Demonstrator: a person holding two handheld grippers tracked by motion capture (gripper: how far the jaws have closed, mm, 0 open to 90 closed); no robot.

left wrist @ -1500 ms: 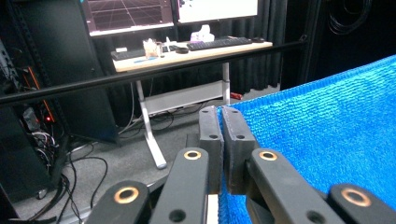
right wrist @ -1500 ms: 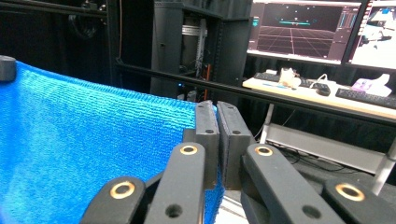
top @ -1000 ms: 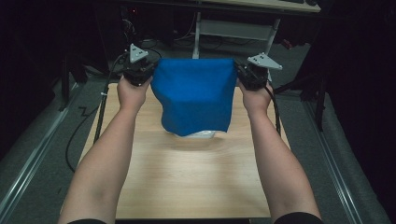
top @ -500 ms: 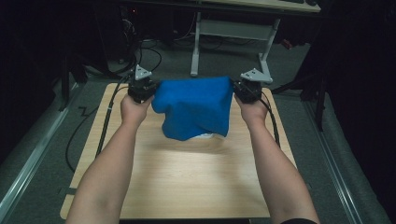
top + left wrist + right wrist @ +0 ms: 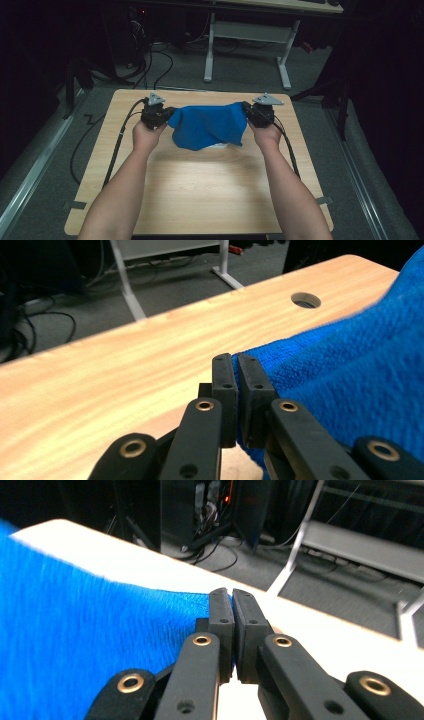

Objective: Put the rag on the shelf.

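A blue towel (image 5: 209, 125) hangs stretched between my two grippers over the far half of the wooden table (image 5: 200, 190), its lower folds resting on the tabletop. My left gripper (image 5: 167, 113) pinches the towel's left corner, the blue cloth (image 5: 350, 375) squeezed between its black jaws (image 5: 234, 371). On the other side my right gripper (image 5: 247, 111) is shut on the right corner, and the towel (image 5: 75, 630) spreads away to the left of its jaws (image 5: 228, 602). A bit of white shows under the towel's lower edge (image 5: 220, 146).
The table has a round cable hole (image 5: 305, 300) near its far edge. Black cables (image 5: 117, 145) trail from both grippers across the tabletop. Behind the table stand a white desk frame (image 5: 245, 35) and tangled floor cables (image 5: 160, 60). The near half of the table is bare wood.
Both hands have come down together with the towel, which hung free in the air before and now sags onto the tabletop, bunched shorter. The grips have not changed.
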